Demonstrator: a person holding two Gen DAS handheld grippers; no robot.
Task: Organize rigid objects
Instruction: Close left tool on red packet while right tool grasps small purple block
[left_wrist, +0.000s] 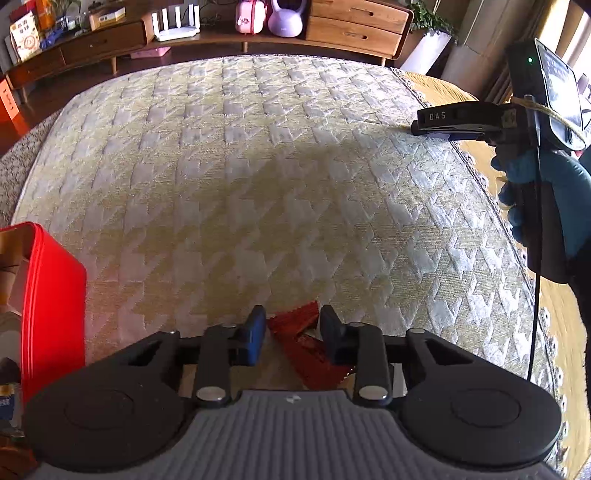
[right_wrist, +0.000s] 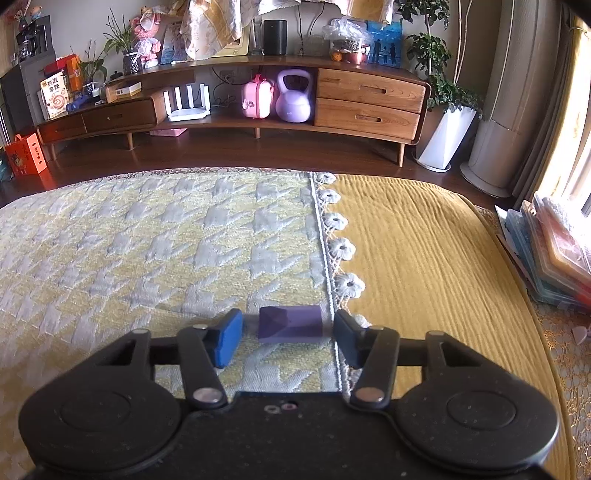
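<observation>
Right tongs (right_wrist: 288, 338) astride purple block (right_wrist: 290, 325)

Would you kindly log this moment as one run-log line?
left gripper: jaws around red packet, contact unclear | right gripper: jaws flank purple block, gaps visible | red box: at left

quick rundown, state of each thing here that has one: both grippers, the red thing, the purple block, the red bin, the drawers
left gripper: closed on the red packet
red packet: pinched between the pads, crumpled
right gripper: open, gaps on both sides of the block
purple block: lying on the cloth, not gripped
red bin: open-topped, things inside
cabinet drawers: shut
</observation>
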